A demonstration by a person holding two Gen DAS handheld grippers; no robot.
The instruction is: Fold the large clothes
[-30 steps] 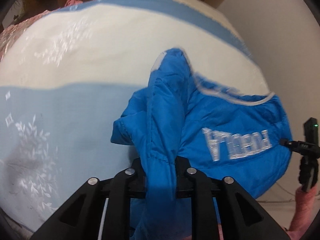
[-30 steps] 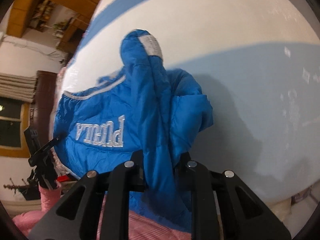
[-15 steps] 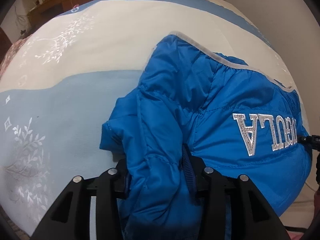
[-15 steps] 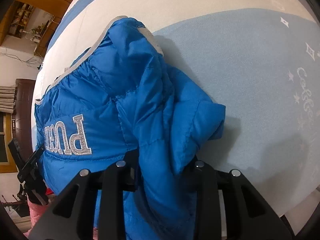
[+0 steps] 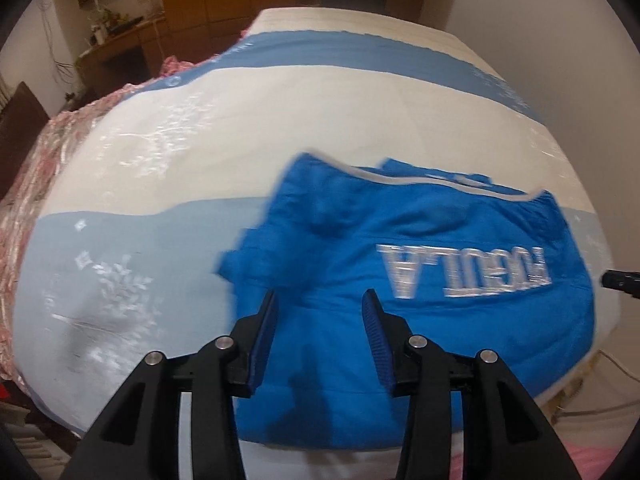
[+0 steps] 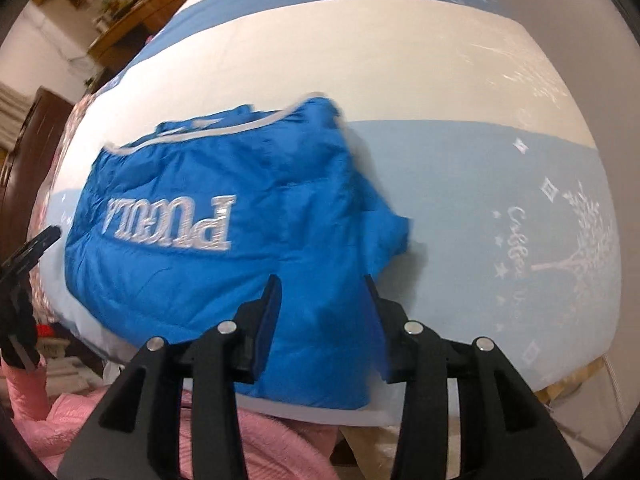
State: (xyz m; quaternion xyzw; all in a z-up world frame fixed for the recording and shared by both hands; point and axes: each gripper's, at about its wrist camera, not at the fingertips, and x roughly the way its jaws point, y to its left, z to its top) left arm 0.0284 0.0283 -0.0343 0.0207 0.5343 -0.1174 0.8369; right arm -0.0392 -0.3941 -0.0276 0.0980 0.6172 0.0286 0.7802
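A blue padded jacket (image 5: 420,272) with silver lettering lies folded flat on the bed, near its front edge; it also shows in the right wrist view (image 6: 224,240). My left gripper (image 5: 320,320) is open and empty, just above the jacket's near left part. My right gripper (image 6: 322,304) is open and empty, above the jacket's near right part. The other gripper's tip shows at the right edge of the left wrist view (image 5: 620,280) and at the left edge of the right wrist view (image 6: 28,248).
The bed cover (image 5: 240,128) has white and blue bands with a pale leaf print. A pink blanket (image 5: 36,168) lies along the bed's left side. Pink fabric (image 6: 72,412) sits below the front edge. Wooden furniture (image 5: 132,44) stands behind.
Both grippers have let go of the jacket and opened. The jacket, held up bunched a second ago, now lies flat on the bed. Both grippers have drawn back a little.
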